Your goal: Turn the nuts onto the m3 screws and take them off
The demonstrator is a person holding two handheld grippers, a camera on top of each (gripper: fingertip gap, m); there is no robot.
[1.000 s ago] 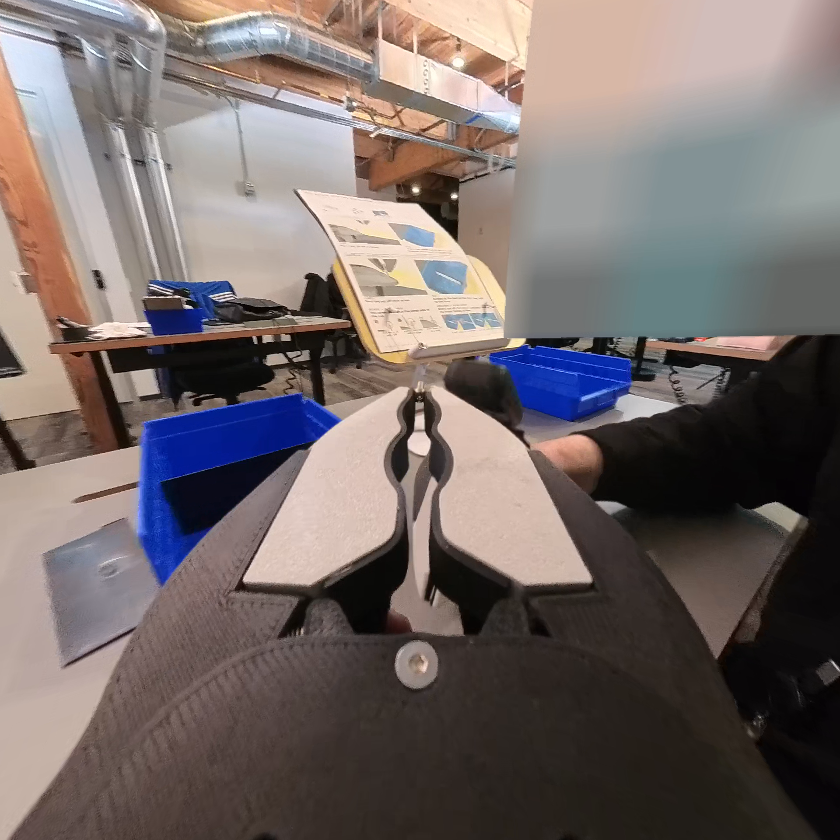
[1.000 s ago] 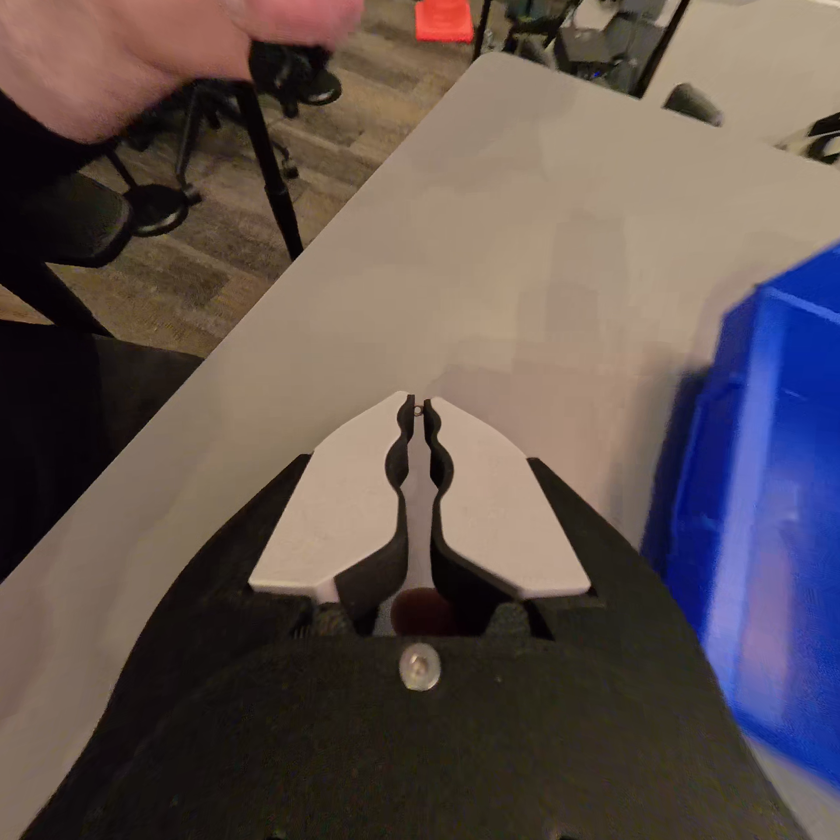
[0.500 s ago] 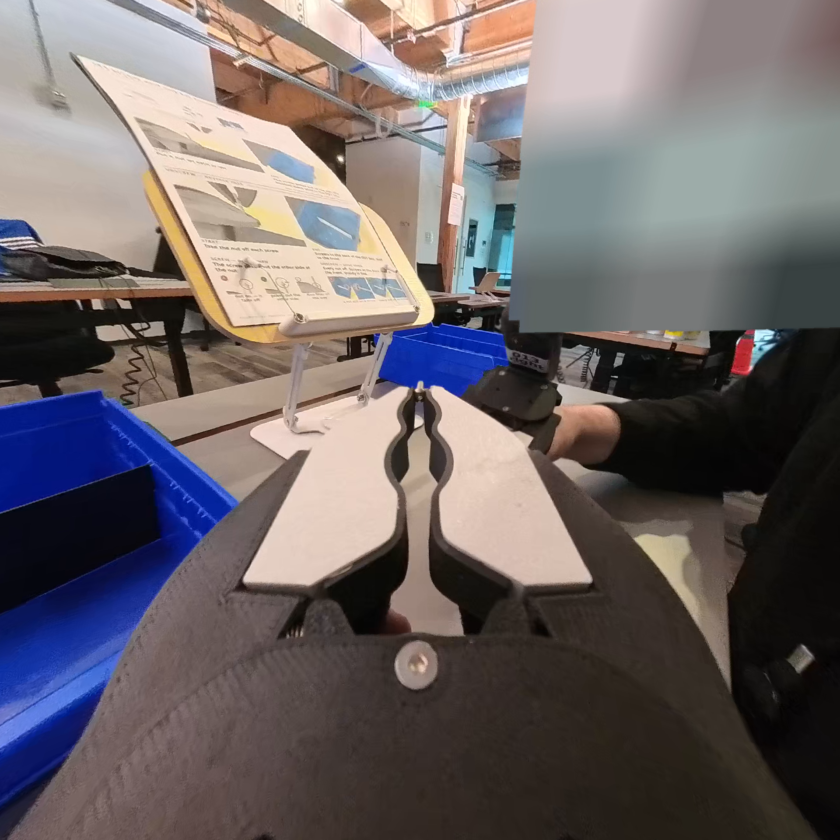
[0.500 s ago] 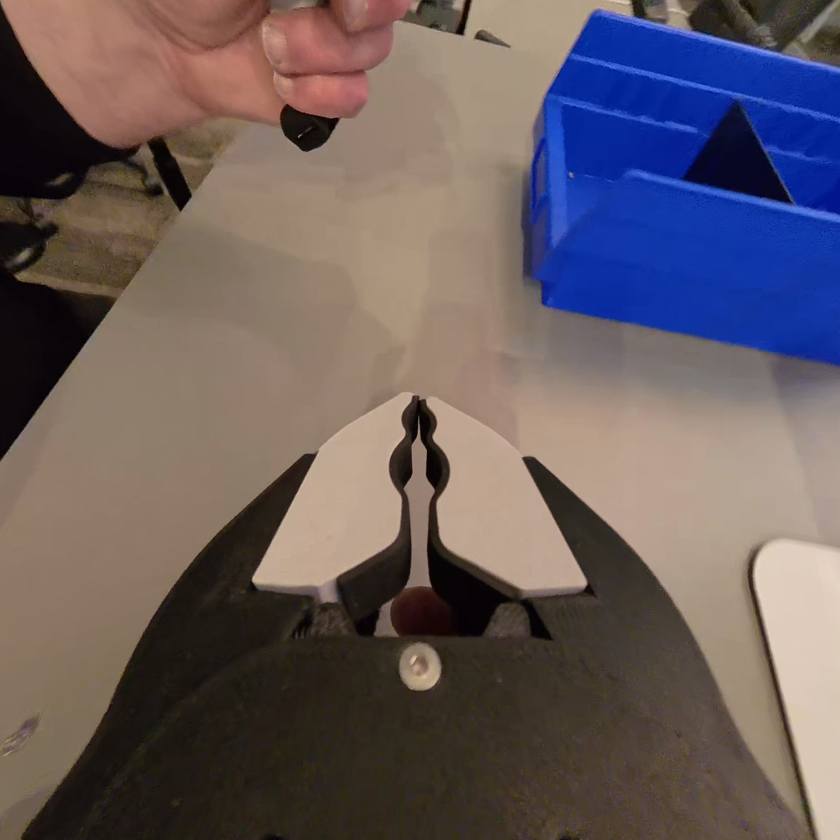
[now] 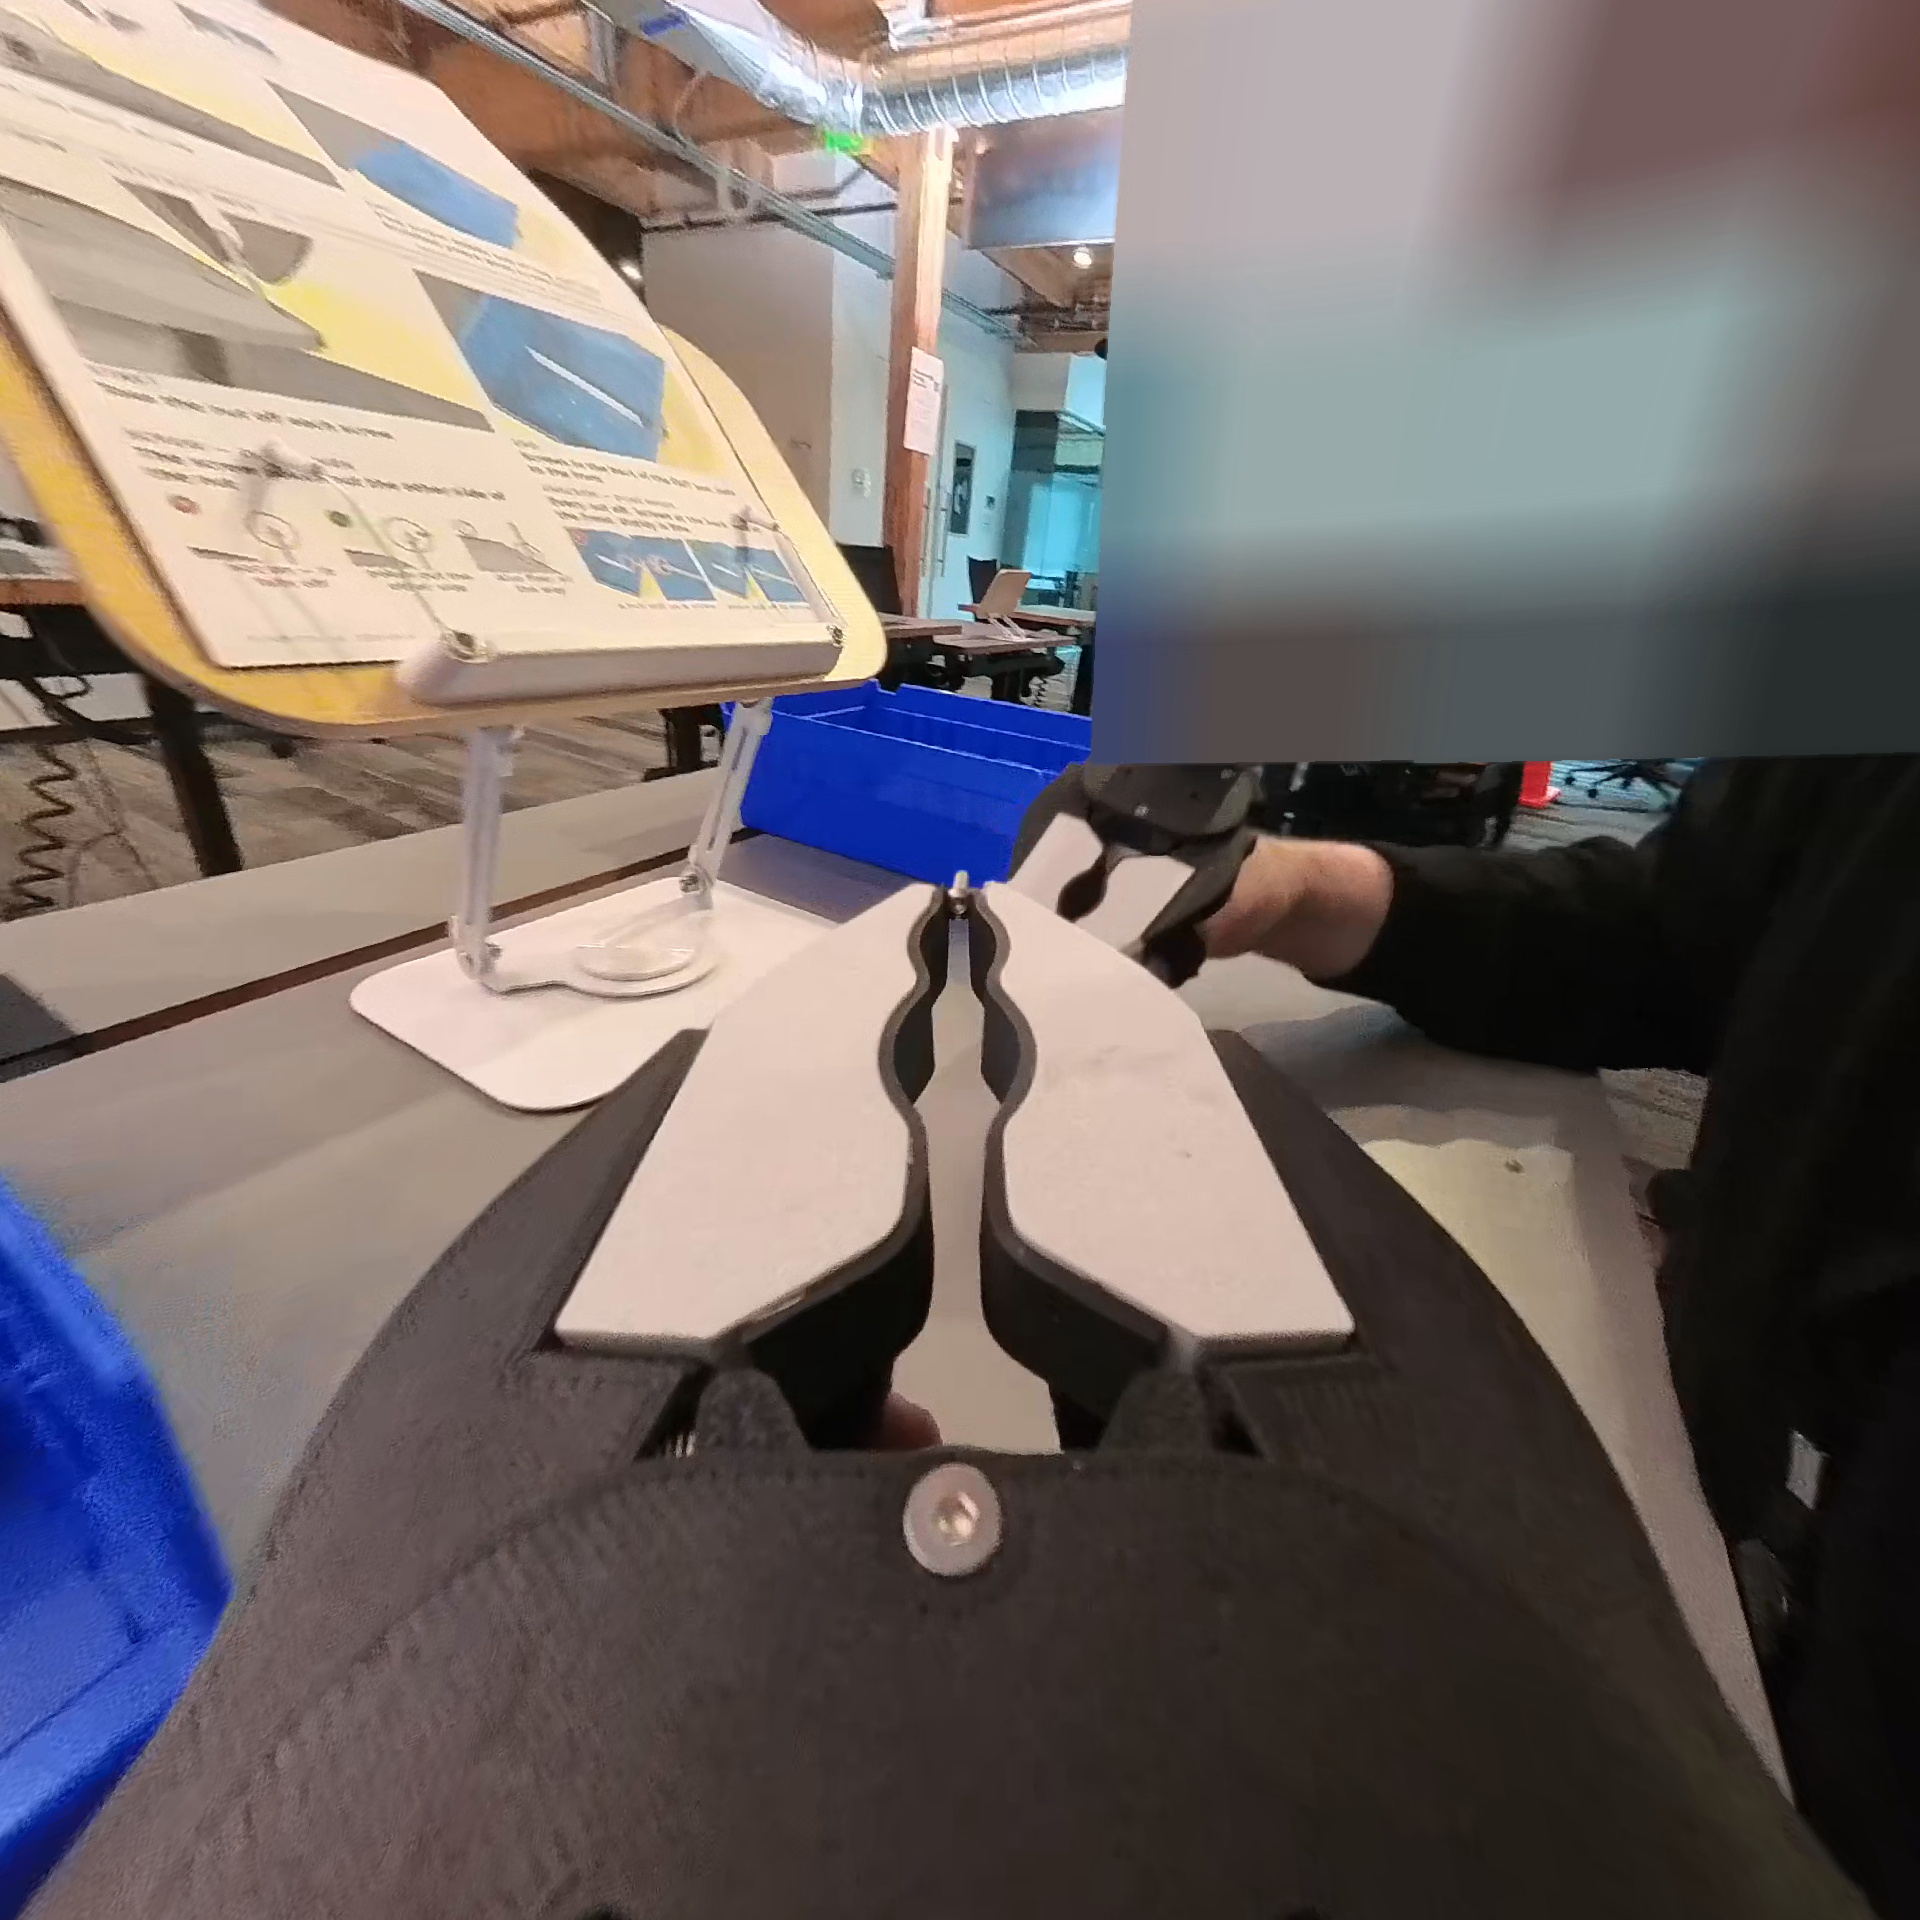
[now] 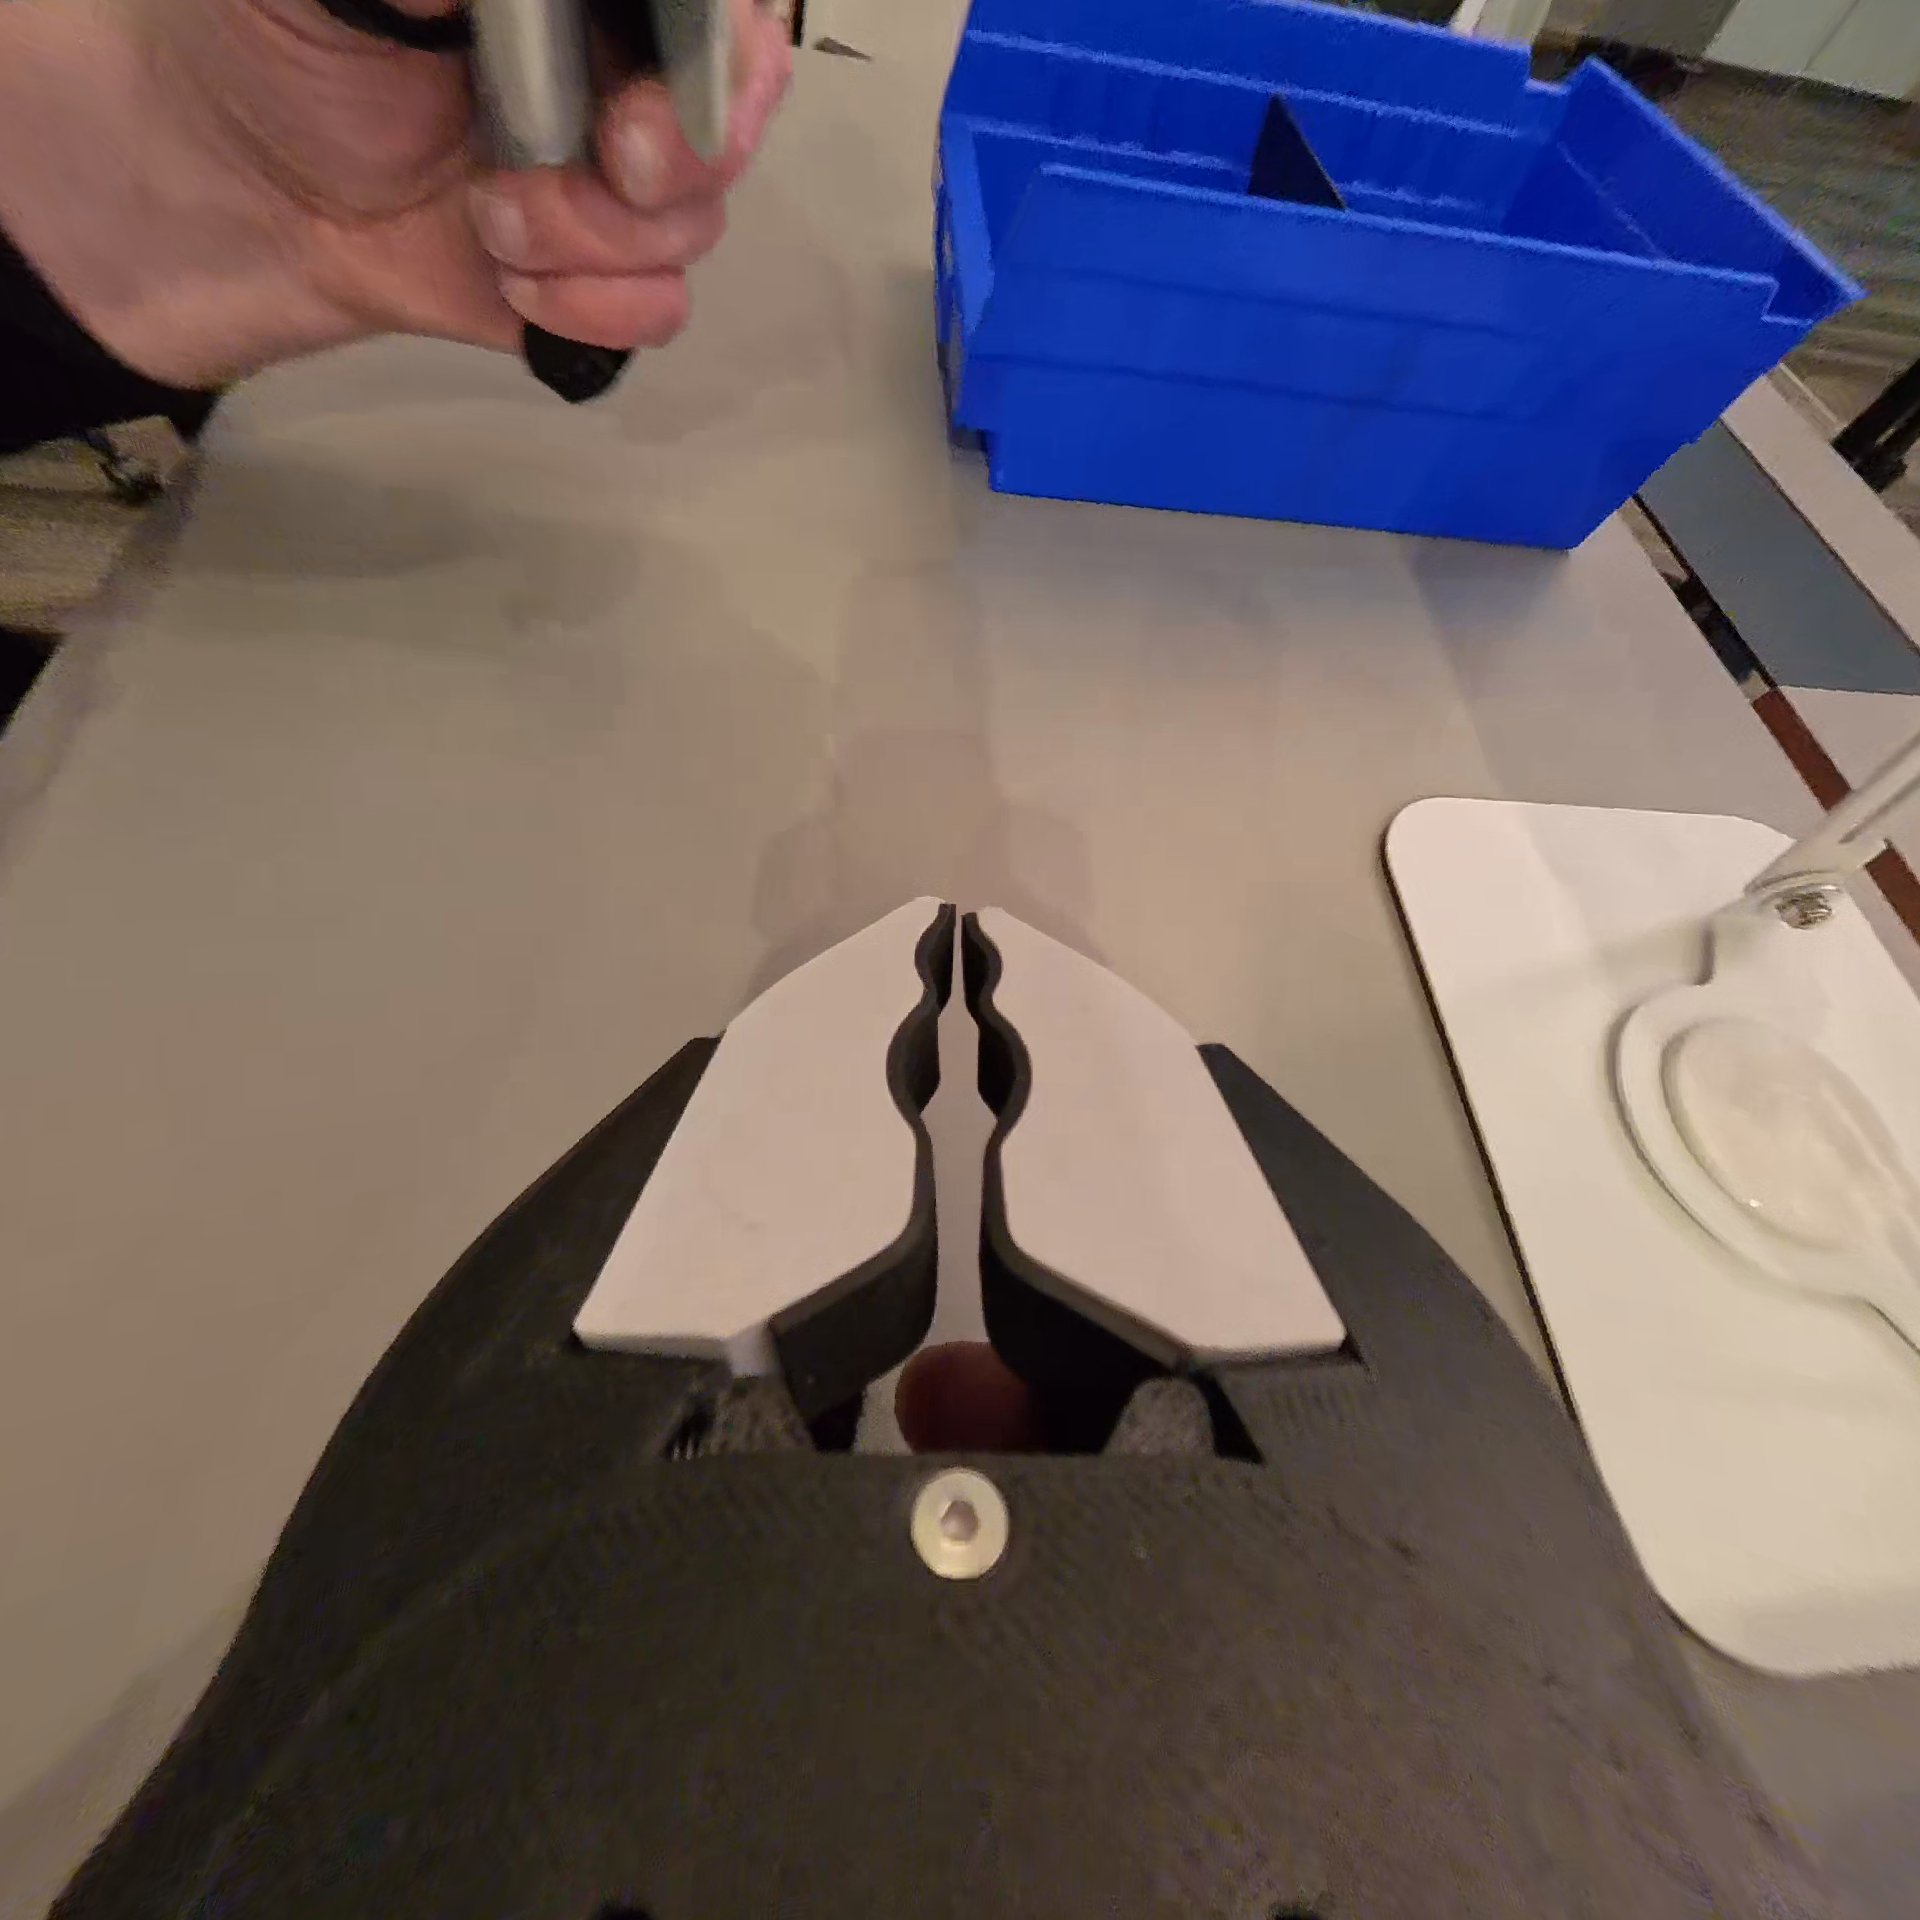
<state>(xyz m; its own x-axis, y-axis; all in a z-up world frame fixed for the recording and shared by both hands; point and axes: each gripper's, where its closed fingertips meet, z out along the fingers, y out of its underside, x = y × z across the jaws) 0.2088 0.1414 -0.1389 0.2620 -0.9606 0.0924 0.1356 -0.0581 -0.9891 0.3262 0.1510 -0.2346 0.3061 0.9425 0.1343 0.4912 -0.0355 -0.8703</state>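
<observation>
In the left wrist view my left gripper (image 5: 958, 906) is shut on a small silver m3 screw (image 5: 959, 885), whose end pokes up out of the fingertips. My right gripper (image 5: 1099, 883) shows just behind and to the right of it, held by a hand in a black sleeve, close but apart. In the right wrist view my right gripper (image 6: 954, 918) is shut over the grey table (image 6: 520, 831). Its tips leave a hairline gap, and I cannot make out a nut in it. The hand holding the left gripper's handle (image 6: 582, 135) is at the upper left.
A blue bin (image 6: 1351, 343) with a black divider stands ahead on the right; it also shows in the left wrist view (image 5: 894, 779). A stand with an instruction sheet (image 5: 416, 436) rests on a white base (image 5: 499, 1039), also in the right wrist view (image 6: 1558, 1039). Another blue bin (image 5: 83, 1558) is at lower left.
Both views have swung: the left gripper turned right toward the right gripper, and the right gripper turned toward the blue bin and stand base. Both stayed shut.
</observation>
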